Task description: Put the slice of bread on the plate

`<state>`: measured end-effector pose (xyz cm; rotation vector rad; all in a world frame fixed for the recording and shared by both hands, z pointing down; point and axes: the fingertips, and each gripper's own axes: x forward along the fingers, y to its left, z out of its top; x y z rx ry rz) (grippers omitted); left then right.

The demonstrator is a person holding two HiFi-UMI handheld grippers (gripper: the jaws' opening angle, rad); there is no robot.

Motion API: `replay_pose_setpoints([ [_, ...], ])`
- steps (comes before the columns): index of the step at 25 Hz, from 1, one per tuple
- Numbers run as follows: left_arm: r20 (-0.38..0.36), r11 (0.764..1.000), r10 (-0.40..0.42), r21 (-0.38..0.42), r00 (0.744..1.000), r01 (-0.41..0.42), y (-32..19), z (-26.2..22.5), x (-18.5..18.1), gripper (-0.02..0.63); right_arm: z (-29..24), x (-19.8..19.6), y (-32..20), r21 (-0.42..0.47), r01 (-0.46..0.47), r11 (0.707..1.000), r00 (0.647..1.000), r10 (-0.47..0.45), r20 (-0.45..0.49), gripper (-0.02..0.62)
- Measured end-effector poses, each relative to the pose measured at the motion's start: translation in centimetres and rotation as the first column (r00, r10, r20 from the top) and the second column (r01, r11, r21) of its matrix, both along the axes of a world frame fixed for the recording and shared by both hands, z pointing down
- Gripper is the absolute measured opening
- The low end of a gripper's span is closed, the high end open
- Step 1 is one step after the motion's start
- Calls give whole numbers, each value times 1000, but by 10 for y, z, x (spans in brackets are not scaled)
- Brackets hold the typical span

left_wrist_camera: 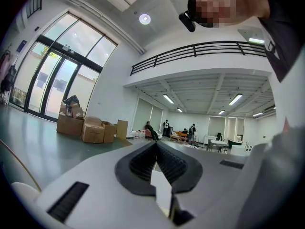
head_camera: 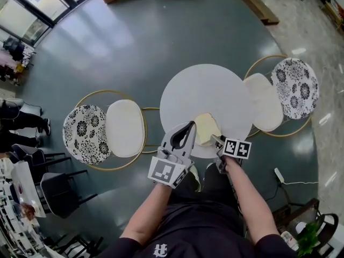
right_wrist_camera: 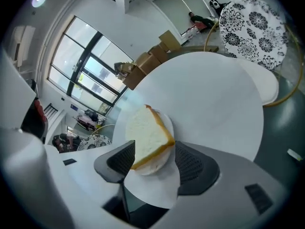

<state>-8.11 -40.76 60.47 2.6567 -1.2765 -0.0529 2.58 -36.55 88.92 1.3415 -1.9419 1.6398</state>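
The slice of bread [head_camera: 206, 128] [right_wrist_camera: 147, 136], white with a tan crust, lies on a small white plate [right_wrist_camera: 153, 170] near the front edge of the round white table [head_camera: 207, 90]. My right gripper [head_camera: 216, 140] [right_wrist_camera: 153, 149] slants down at it, open, one dark ribbed pad on each side of the slice's near corner. My left gripper [head_camera: 189, 127] [left_wrist_camera: 156, 144] is held up level just left of the bread, its jaws shut with nothing between them; its own view looks out over the hall, not at the table.
A gold-framed chair with a floral back [head_camera: 85, 134] and cream seat stands left of the table, a matching one [head_camera: 294, 87] to the right. A power strip [head_camera: 279, 174] lies on the floor at right. Cardboard boxes [left_wrist_camera: 81, 125] stand far off.
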Motion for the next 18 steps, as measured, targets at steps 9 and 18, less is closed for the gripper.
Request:
replay_pose_setpoints([
  [9, 1, 1000, 10, -2, 1000, -10, 4, -31, 6, 5, -46, 28, 5, 35, -75, 997, 995, 77, -64, 242],
  [18, -2, 1000, 8, -25, 1000, -8, 20, -98, 14, 5, -204, -7, -18, 317, 71, 946, 997, -74, -3, 241],
])
